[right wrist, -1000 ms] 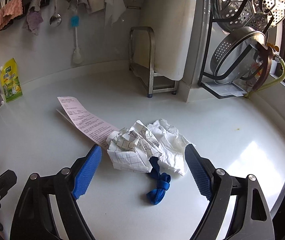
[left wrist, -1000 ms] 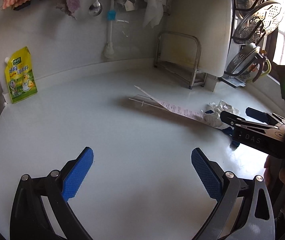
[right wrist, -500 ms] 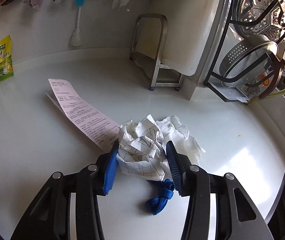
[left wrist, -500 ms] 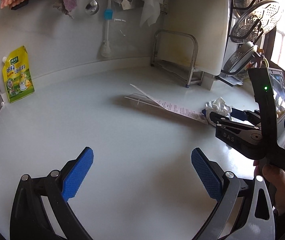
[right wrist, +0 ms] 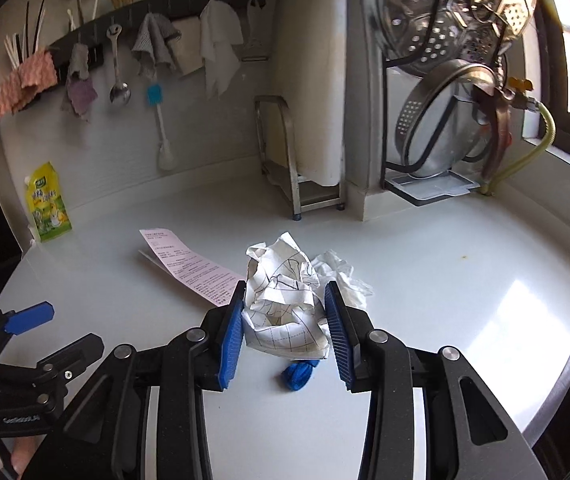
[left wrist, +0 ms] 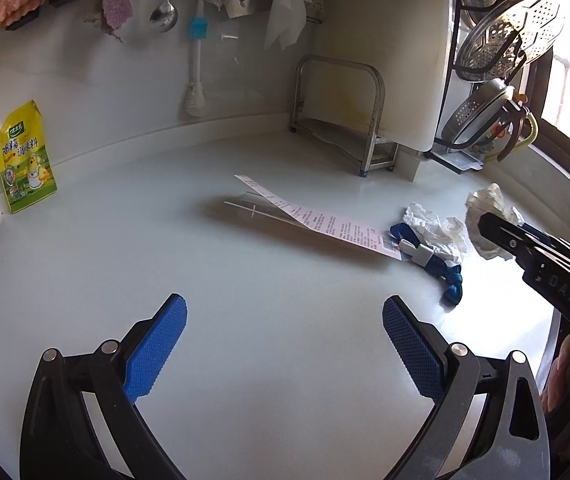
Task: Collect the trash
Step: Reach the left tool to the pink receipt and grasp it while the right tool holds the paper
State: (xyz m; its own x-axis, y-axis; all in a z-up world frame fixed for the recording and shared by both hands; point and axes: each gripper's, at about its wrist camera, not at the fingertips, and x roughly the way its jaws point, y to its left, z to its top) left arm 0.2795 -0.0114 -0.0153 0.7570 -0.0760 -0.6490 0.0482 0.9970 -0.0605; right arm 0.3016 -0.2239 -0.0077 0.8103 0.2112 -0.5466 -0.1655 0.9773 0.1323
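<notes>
My right gripper (right wrist: 285, 332) holds a crumpled ball of grid-lined paper (right wrist: 281, 304); its jaws are closing, with both blue pads pressed on the ball. In the left wrist view that ball (left wrist: 485, 208) hangs above the white counter (left wrist: 165, 248) in the right gripper (left wrist: 497, 224). Below it lie a crumpled white tissue (left wrist: 433, 228), a knotted blue strap (left wrist: 445, 276) and a long printed receipt (left wrist: 317, 220). My left gripper (left wrist: 285, 344) stands open over bare counter, well to the left of the trash.
A yellow pouch (left wrist: 25, 160) leans on the back wall at the left. A white cutting board in a metal stand (left wrist: 381, 52) and a rack of steel strainers (left wrist: 513, 32) fill the back right corner. Cloths, a spoon and a brush hang on the wall.
The right gripper closed on the paper ball and raised it off the counter, uncovering the tissue and blue strap. The left gripper shifted only slightly.
</notes>
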